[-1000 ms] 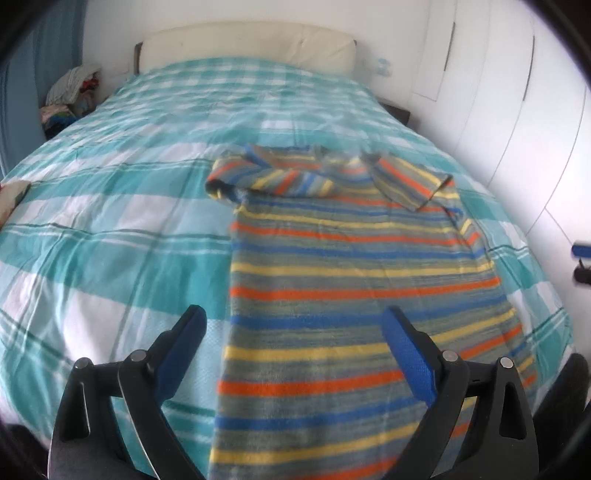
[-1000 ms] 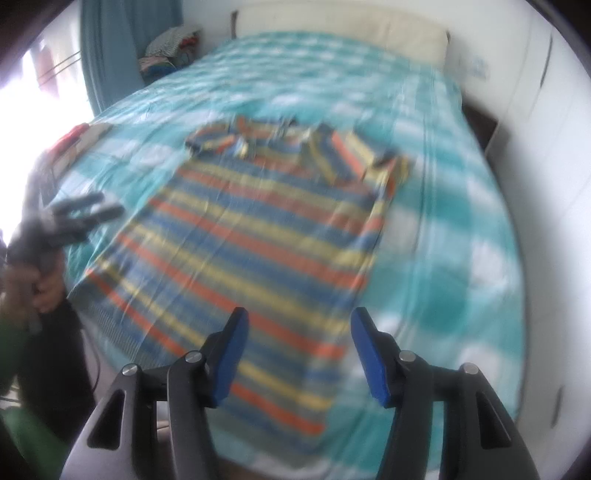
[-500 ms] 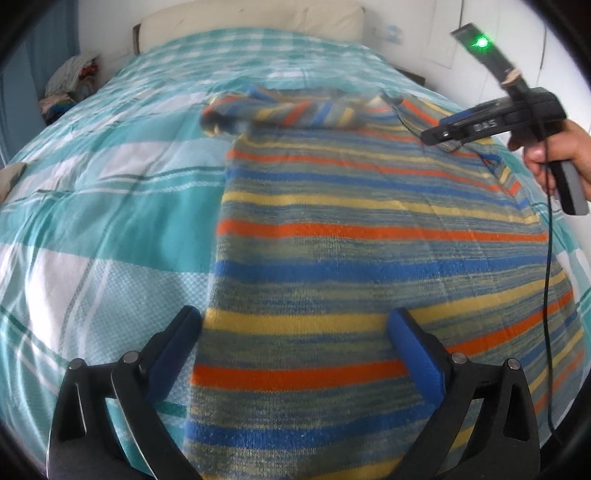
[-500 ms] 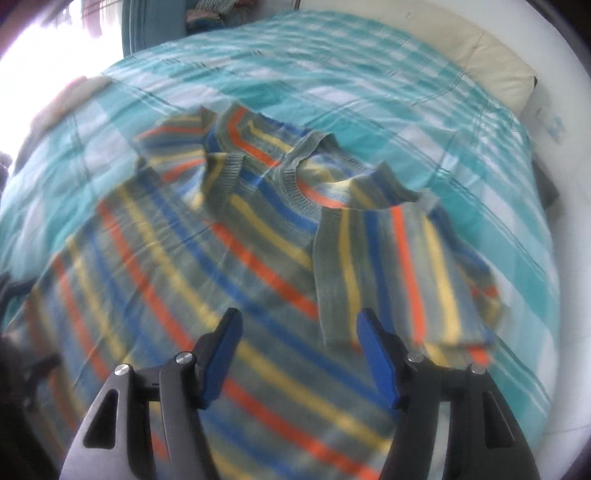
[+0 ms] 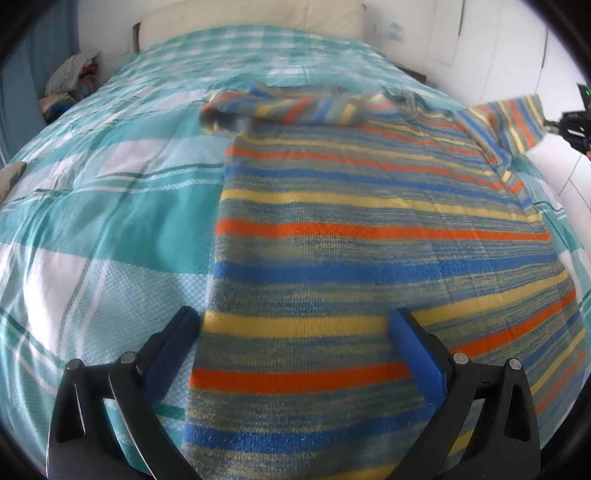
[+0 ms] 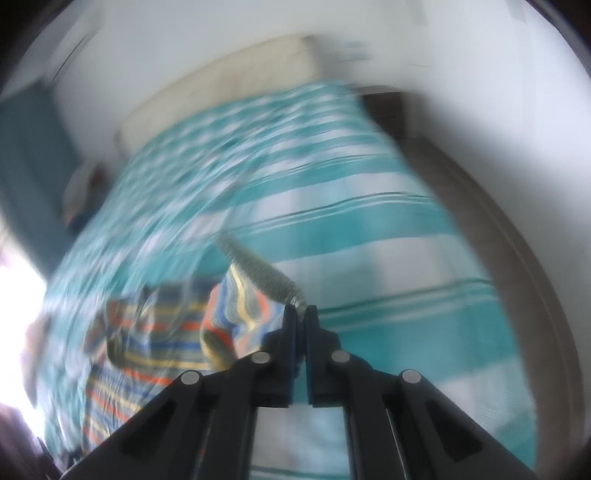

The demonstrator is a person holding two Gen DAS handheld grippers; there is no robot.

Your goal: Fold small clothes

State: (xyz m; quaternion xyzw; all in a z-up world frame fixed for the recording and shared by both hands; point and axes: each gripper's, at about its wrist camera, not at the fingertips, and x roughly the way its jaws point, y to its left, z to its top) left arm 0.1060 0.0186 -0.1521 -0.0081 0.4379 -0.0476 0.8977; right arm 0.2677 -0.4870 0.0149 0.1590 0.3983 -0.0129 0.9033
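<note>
Garment: a knitted sweater striped in blue, yellow, orange and grey-green [image 5: 369, 229] lies flat on the bed, hem toward the left wrist camera, neckline away from it.
Bedcover: a teal-and-white checked woven bedspread [image 5: 110, 206] lies under the sweater and shows on every side of it.
Left sleeve: the striped sleeve on the sweater's left side [image 5: 280, 107] is folded across the chest, just below the neckline.
Right sleeve: the striped sleeve on the sweater's right side [image 5: 513, 122] is lifted off the bedspread and stretched outward past the sweater's edge.
Right gripper: the black two-finger right gripper [image 6: 300, 314] has its blue-lined fingers pressed together on the grey ribbed cuff [image 6: 266, 273] of that raised sleeve; the view is heavily blurred.
Left gripper: the black two-finger left gripper [image 5: 295, 332] has its fingers spread wide over the sweater's hem end, one blue pad [image 5: 417, 354] above the knit, the other finger above the bedspread beside the sweater's left edge; whether they touch the fabric cannot be told.
Headboard side: a cream padded headboard [image 5: 251, 18] stands beyond the sweater's neckline.
Far left of sweater: a heap of mixed clothes [image 5: 74, 81] sits off the bed beside a blue curtain [image 5: 22, 81].
Right of sweater: white wardrobe doors [image 5: 517, 48].
</note>
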